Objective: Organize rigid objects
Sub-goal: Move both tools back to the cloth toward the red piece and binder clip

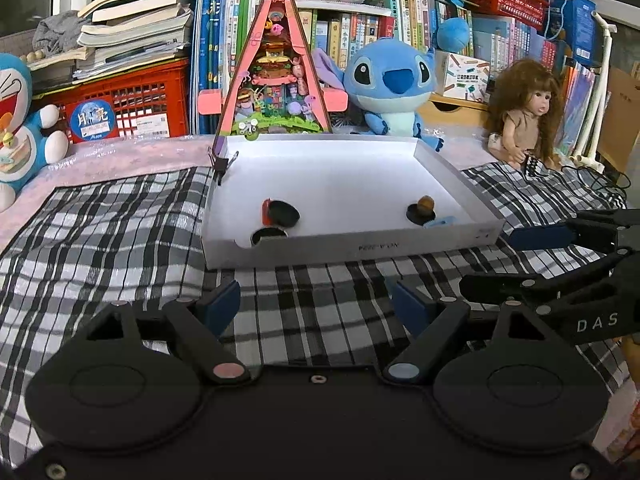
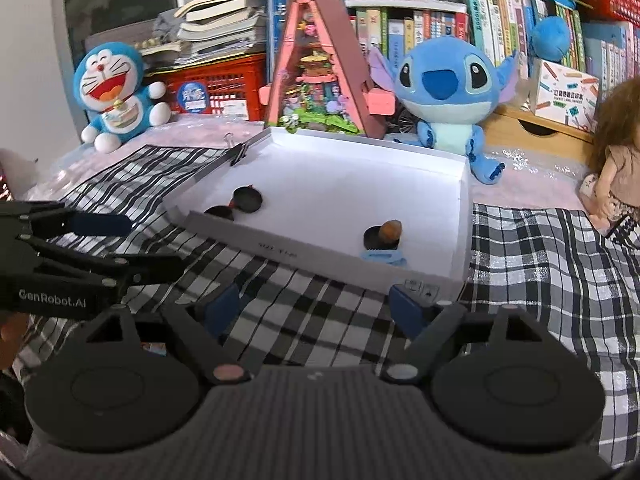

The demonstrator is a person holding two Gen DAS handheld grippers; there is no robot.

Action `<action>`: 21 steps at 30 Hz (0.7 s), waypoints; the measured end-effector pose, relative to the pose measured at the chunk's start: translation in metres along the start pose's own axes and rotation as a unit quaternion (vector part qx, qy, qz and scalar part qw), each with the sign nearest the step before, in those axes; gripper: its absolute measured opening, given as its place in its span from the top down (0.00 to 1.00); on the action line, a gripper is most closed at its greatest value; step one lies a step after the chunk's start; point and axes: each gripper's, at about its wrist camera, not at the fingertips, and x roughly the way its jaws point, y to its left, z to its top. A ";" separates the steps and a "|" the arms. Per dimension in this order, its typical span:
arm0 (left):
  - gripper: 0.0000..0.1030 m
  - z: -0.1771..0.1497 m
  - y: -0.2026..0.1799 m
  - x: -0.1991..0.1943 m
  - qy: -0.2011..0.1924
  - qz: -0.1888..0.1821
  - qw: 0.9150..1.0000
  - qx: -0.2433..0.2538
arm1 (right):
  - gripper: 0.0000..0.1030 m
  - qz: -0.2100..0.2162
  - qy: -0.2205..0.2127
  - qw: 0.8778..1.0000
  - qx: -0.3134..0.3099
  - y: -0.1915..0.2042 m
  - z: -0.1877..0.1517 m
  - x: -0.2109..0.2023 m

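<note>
Checked black-and-white cloth (image 1: 120, 232) over a surface, backed by crowded bookshelves (image 1: 360, 32) and one red crate (image 1: 132, 108). One shallow white tray (image 1: 352, 246) on the cloth, holding two black discs (image 1: 284, 214) at its near left, one brown-topped piece (image 1: 425, 203) and one blue piece (image 1: 439, 222) at its near right. Behind: one blue Stitch plush (image 1: 394, 80), one Doraemon plush (image 2: 114, 88), one doll (image 1: 524, 116). Left gripper (image 1: 316, 304) and right gripper (image 2: 316, 306) both spread apart, empty, low over the cloth just before the tray.

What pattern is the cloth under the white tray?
Black, white and grey plaid cloth, clearest in the left wrist view.
</note>
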 end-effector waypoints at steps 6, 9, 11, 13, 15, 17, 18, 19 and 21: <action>0.21 -0.014 0.000 -0.008 0.000 -0.001 1.000 -0.002 | 0.11 0.001 -0.002 1.000 -0.022 0.008 -0.013 -0.007; 0.20 -0.021 -0.001 -0.011 0.004 -0.003 1.000 -0.002 | 0.11 0.003 0.000 1.000 -0.027 0.011 -0.020 -0.008; 0.20 -0.025 -0.001 -0.011 0.007 -0.003 1.000 -0.004 | 0.11 0.004 0.002 1.000 -0.030 0.012 -0.025 -0.009; 0.20 -0.030 0.000 -0.012 0.010 -0.003 1.000 -0.007 | 0.11 0.005 0.003 0.999 -0.035 0.014 -0.031 -0.009; 0.20 -0.033 0.000 -0.013 0.013 -0.003 1.000 -0.011 | 0.10 0.006 0.002 0.999 -0.039 0.016 -0.035 -0.011; 0.20 -0.037 0.001 -0.014 0.015 -0.004 1.000 -0.015 | 0.10 0.009 0.003 0.999 -0.042 0.017 -0.039 -0.012; 0.20 -0.039 0.001 -0.015 0.016 -0.004 1.000 -0.015 | 0.10 0.009 0.003 0.999 -0.043 0.018 -0.040 -0.013; 0.20 -0.040 0.000 -0.016 0.016 -0.004 1.000 -0.016 | 0.10 0.009 0.003 0.999 -0.045 0.018 -0.041 -0.013; 0.20 -0.043 0.000 -0.018 0.016 -0.006 1.000 -0.016 | 0.10 0.010 0.000 0.999 -0.050 0.020 -0.044 -0.015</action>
